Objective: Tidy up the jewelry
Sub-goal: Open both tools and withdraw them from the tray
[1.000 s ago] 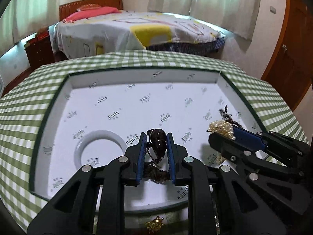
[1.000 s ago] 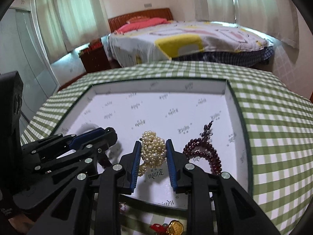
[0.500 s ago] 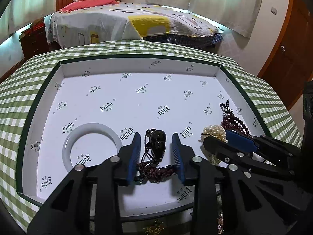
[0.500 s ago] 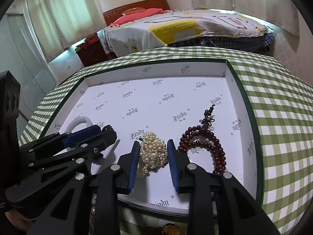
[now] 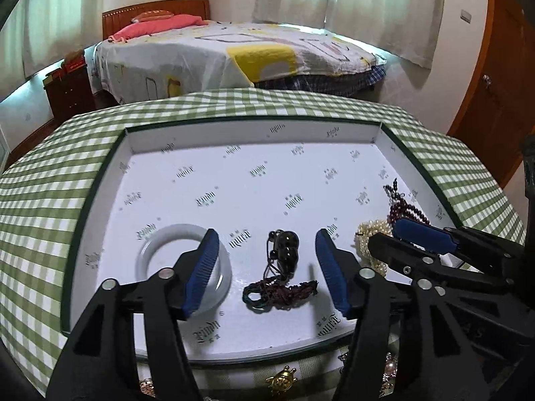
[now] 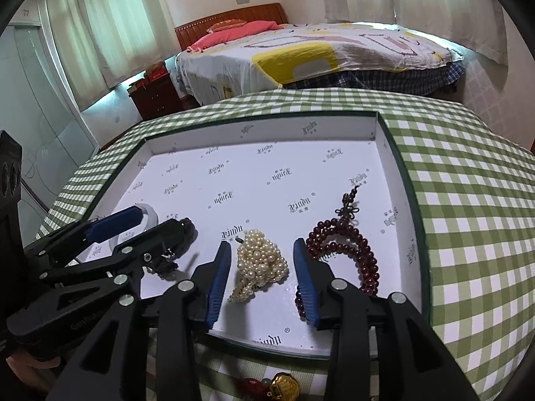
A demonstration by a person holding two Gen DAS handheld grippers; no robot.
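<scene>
Bedroom table, tray (image 5: 100,200): both grippers' jaws just opened, holding nothing. Pendant (image 5: 286,250) lies between left gripper (image 5: 265,269) pads, pearls (image 6: 262,262) between right gripper (image 6: 262,279) pads.

left hand-held gripper (image 5: 265,265): black frame, silver screws, ribbed blue pads | right hand-held gripper (image 6: 262,275): the same

both wrist views look down along their tongs, close over the same white tray (image 5: 100,180).
</scene>
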